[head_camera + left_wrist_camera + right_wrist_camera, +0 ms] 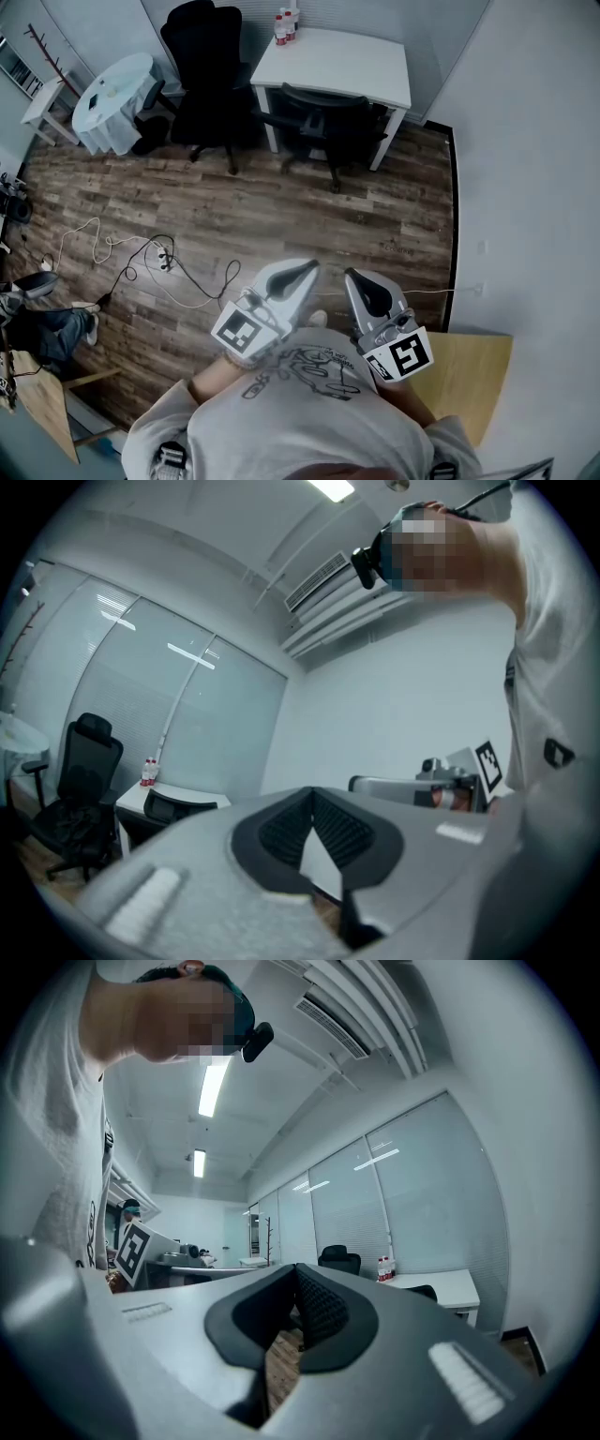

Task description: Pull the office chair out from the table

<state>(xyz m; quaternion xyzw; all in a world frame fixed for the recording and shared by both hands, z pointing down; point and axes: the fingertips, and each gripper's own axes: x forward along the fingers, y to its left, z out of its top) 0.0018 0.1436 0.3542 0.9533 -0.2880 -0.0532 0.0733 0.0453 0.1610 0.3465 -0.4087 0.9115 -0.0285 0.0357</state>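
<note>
Far left, against the wall: small round table [111,105] under a pale cloth, a few small items on top, too small to identify. Just right of it, a tall-backed black chair [204,73] stands free on the wood floor [281,206].

Far centre: white worktop [347,64]. On its far left corner, a tight cluster of bottles [286,22] with red labels, upright; contents cannot be read from any view.

Task item: office chair [328,122], black, tucked against the near edge of the worktop, backrest toward the camera and part of it under the top. Its base is on the floor between the worktop legs.

Near left: loose cables [155,261] trail across the floor.

Near centre, against the person's chest:
- left tongs [307,270], clenched, tips meeting, nothing between them.
- right tongs [352,277], just beside the left, also clenched and empty.

Both point level toward the far worktop and are well apart from the office chair; neither touches anything.

Near right: light wooden board [473,375], partly behind the right arm.
</note>
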